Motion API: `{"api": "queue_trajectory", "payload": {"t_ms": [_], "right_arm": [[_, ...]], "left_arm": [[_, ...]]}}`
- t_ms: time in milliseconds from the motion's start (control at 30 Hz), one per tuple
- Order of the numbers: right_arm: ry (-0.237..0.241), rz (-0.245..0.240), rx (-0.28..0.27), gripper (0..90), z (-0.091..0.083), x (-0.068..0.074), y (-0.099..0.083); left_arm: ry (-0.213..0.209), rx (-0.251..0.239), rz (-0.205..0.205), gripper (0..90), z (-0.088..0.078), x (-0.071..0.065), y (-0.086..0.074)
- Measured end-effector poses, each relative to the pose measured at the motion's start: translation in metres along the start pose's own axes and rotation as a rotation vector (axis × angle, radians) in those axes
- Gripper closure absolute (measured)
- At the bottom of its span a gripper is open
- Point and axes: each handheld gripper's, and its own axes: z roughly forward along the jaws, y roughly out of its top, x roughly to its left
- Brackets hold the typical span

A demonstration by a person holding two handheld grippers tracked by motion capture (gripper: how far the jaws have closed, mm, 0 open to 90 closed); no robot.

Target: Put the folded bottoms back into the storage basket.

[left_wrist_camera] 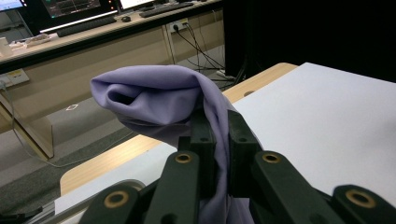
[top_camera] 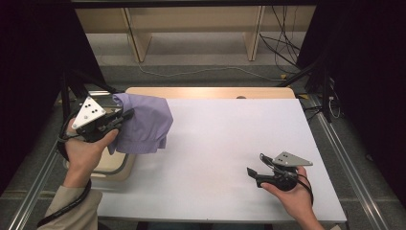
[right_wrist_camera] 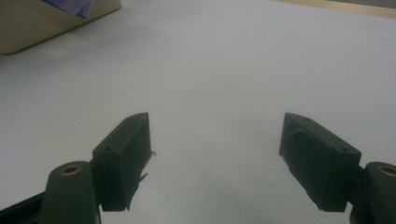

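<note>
Lilac cloth [left_wrist_camera: 154,98] is pinched in the left tool [left_wrist_camera: 215,135]; right tool [right_wrist_camera: 217,158] gapes over white table [right_wrist_camera: 224,60].

left side: shirt [top_camera: 143,123] up above the bin [top_camera: 115,165], clamped in the left gripper [top_camera: 125,116] | bin: on the bench [top_camera: 225,143], at its left edge | right side: right gripper [top_camera: 254,170] low over the bench, near the front, well apart from the shirt
</note>
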Motion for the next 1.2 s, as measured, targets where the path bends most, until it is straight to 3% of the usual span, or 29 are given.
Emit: {"api": "queue_trajectory", "payload": {"t_ms": [1200], "right_arm": [[0.000, 0.000, 0.002, 26.0, 0.000, 0.000, 0.000]], "left_arm": [[0.026, 0.005, -0.007, 83.4, -0.014, 0.013, 0.001]]}}
